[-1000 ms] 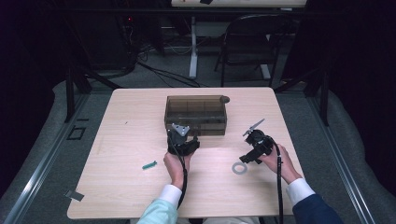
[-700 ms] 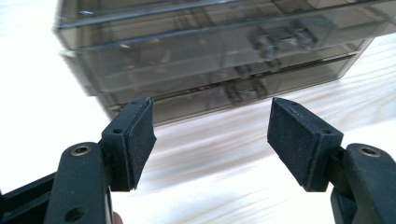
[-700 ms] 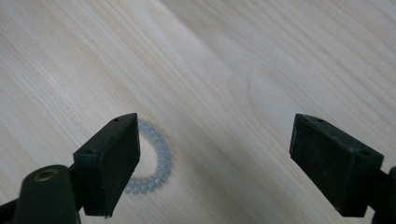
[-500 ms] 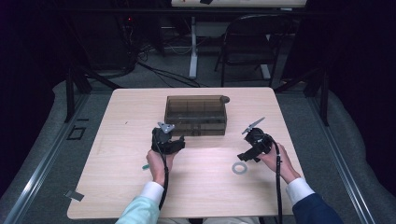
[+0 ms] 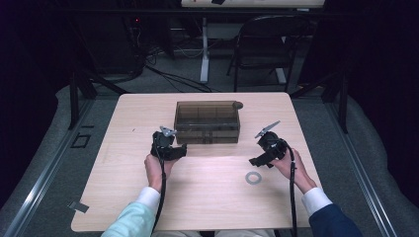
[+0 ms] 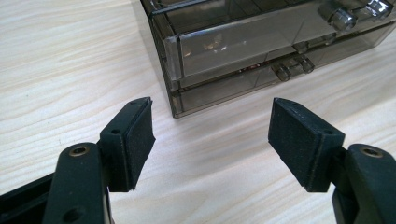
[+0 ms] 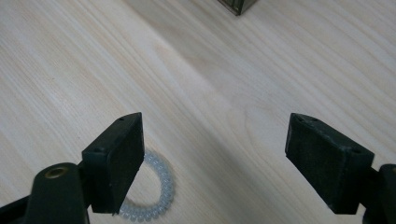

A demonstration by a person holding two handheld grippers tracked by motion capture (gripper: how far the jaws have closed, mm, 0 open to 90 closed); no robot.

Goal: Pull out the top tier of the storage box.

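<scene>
A smoky transparent drawer box (image 5: 207,121) stands in the middle of the table. In the left gripper view its front left corner (image 6: 177,70) is just ahead, with clear knobs on the two stacked drawer fronts. My left gripper (image 5: 169,143) (image 6: 210,126) is open and holds nothing, just off that corner. Right of the box, my right gripper (image 5: 262,155) (image 7: 215,140) hangs open over bare wood. A whitish coiled ring (image 5: 253,177) (image 7: 156,196) lies flat on the table near its left jaw, untouched.
A small dark object (image 5: 237,104) sits at the box's back right top corner. The wooden table (image 5: 123,123) has free room on both sides of the box. A chair (image 5: 262,44) and cables stand beyond the far edge. A grey scrap (image 5: 79,206) lies by the near left corner.
My left gripper has slid left along the box front, from near its middle to its left corner. A small green item left of that hand is now covered. The right gripper stayed put.
</scene>
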